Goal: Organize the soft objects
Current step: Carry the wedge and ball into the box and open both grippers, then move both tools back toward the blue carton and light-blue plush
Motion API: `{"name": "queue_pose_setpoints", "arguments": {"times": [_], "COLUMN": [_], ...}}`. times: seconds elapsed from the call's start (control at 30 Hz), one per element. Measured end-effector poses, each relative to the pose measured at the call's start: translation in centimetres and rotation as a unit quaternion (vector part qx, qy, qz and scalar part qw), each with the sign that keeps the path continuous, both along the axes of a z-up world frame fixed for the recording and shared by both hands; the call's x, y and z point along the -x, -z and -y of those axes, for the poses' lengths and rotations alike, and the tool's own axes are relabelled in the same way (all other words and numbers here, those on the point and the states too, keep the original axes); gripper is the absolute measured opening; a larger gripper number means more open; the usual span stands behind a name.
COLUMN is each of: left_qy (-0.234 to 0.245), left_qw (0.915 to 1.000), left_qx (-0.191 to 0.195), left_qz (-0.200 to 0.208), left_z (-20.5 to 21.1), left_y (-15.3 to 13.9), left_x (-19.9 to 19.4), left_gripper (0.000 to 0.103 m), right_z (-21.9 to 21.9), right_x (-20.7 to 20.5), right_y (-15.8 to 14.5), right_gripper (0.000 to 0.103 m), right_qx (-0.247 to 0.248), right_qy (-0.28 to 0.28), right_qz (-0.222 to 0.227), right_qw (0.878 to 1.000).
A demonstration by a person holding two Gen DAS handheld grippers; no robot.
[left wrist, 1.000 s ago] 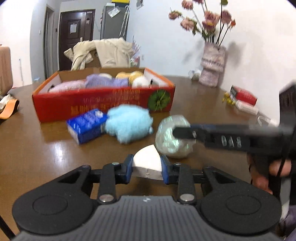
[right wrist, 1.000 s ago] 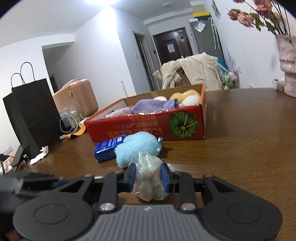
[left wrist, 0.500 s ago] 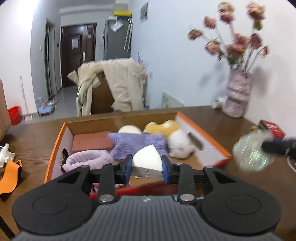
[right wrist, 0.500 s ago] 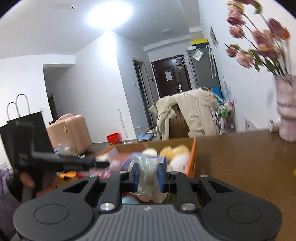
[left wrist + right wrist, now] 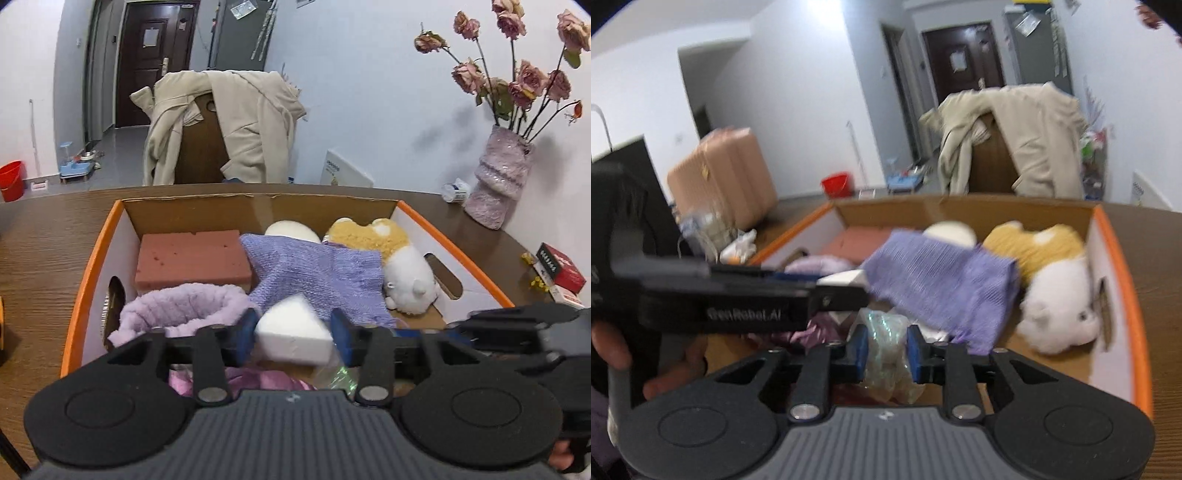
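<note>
Hovering over the box (image 5: 454, 242): left tool (image 5: 293, 334) has just opened, white foam wedge (image 5: 291, 332) loose between its jaws; right tool (image 5: 885, 352), loosening, pinches a crinkly bag (image 5: 886, 350), box floor directly below both.

The box (image 5: 92, 258) sits on the worktop (image 5: 44, 236), with a chair (image 5: 201, 147) behind it and a coat (image 5: 243, 122) over the chair. In the box, the sponge (image 5: 192, 258) lies at the back left, the cloth (image 5: 317, 273) in the middle with a ball (image 5: 291, 230) behind it, the plush toy (image 5: 402, 273) to the right, and the headband (image 5: 181, 310) in front of the sponge. The vase (image 5: 498, 181) stands on the worktop to the right of the box, near the wall.
</note>
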State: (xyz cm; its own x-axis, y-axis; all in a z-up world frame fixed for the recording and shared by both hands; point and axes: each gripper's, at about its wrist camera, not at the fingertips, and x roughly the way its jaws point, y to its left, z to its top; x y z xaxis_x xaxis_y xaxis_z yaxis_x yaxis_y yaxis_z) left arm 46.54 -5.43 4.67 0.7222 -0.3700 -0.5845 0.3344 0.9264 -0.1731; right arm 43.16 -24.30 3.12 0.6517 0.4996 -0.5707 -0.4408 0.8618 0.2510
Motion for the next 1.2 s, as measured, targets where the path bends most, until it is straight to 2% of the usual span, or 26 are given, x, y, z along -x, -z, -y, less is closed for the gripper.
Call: {"name": "queue_pose_setpoints", "arguments": {"times": [0.07,0.2,0.33,0.4,0.5,0.63,0.8,0.9,1.0,1.07,1.2], "left_qy": [-0.002,-0.013,-0.027,-0.036,-0.050,-0.054,-0.049,-0.053,-0.065,-0.068,-0.052], "left_qw": [1.0000,0.9998,0.9989,0.9974,0.9940,0.9908,0.9868,0.9827,0.9761,0.9783,0.9846], "left_qx": [0.001,-0.004,0.000,-0.003,-0.015,-0.009,-0.010,-0.023,-0.047,-0.052,-0.035], "left_qz": [0.001,0.011,0.039,0.063,0.097,0.124,0.154,0.176,0.202,0.189,0.163], "left_z": [-0.1,-0.4,-1.4,-2.2,-3.2,-4.4,-6.2,-6.9,-7.4,-7.5,-8.3], "left_y": [-0.1,-1.3,-4.4,-6.1,-8.0,-9.8,-11.1,-10.6,-8.6,-7.2,-5.6], "left_x": [0.1,1.2,3.9,6.1,9.9,14.7,18.8,21.5,25.0,26.7,29.4], "left_gripper": [0.054,0.055,0.060,0.068,0.069,0.074,0.077,0.079,0.083,0.083,0.083], "right_z": [-0.3,0.4,1.7,2.6,3.9,5.5,5.8,5.0,4.1,3.3,2.2], "right_x": [0.0,0.2,1.7,3.3,6.2,10.6,15.3,18.0,20.3,21.9,25.0], "right_y": [0.2,-0.5,-3.2,-5.1,-8.0,-11.0,-13.0,-12.9,-11.3,-9.8,-7.4], "right_gripper": [0.033,0.048,0.050,0.053,0.058,0.064,0.074,0.081,0.082,0.082,0.082], "right_qx": [0.002,-0.003,0.001,0.000,0.002,0.006,0.021,0.016,0.014,0.022,0.021], "right_qy": [0.002,0.005,0.012,0.021,0.033,0.052,0.087,0.094,0.109,0.127,0.138], "right_qz": [-0.002,-0.004,0.018,0.039,0.079,0.121,0.149,0.160,0.161,0.158,0.153], "right_qw": [1.000,1.000,1.000,0.999,0.996,0.991,0.985,0.982,0.981,0.979,0.978]}}
